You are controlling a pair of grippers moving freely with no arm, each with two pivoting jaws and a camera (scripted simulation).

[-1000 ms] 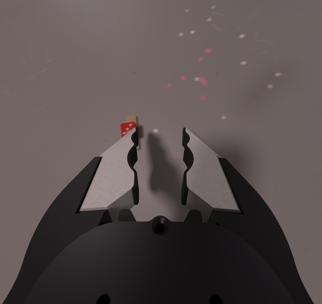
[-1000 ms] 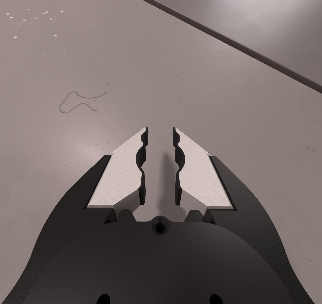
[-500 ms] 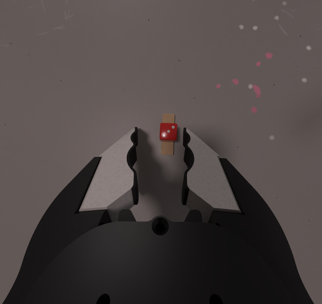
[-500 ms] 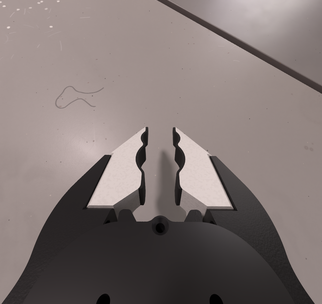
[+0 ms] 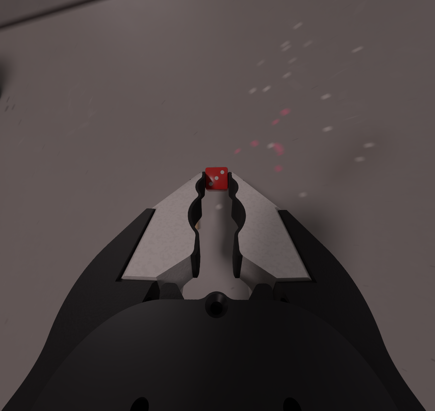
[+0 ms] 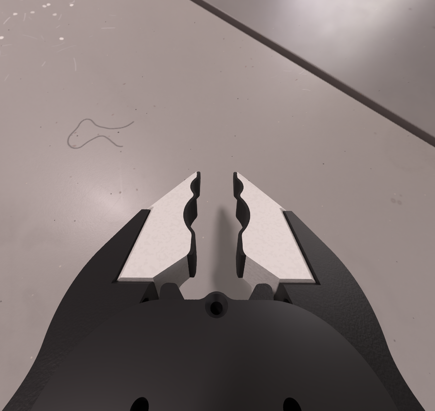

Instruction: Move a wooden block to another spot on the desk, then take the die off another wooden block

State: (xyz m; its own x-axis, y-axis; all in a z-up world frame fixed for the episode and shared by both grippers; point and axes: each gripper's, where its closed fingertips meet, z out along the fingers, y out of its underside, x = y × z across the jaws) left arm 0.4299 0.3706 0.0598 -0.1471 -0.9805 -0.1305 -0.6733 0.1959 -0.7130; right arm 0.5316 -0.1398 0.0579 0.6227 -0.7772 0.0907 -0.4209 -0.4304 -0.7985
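Note:
My left gripper [image 5: 216,181] is shut on the red die [image 5: 216,179], which sits between its fingertips with a face of three white pips showing. The die is held above the grey desk [image 5: 141,93]. A thin tan sliver of a wooden block [image 5: 197,226] shows below, by the inner edge of the left finger; the rest of it is hidden. My right gripper [image 6: 216,176] is open and empty over bare desk [image 6: 164,93]. No block or die shows in the right wrist view.
White and pink specks [image 5: 279,149] mark the desk ahead to the right of the left gripper. The desk edge [image 6: 306,63] runs diagonally across the upper right of the right wrist view. A thin squiggle [image 6: 98,132] lies on the desk to the left.
The left gripper has closed on the die and lifted it off the wooden block, which has dropped out of sight under the fingers. The right gripper has drifted only slightly.

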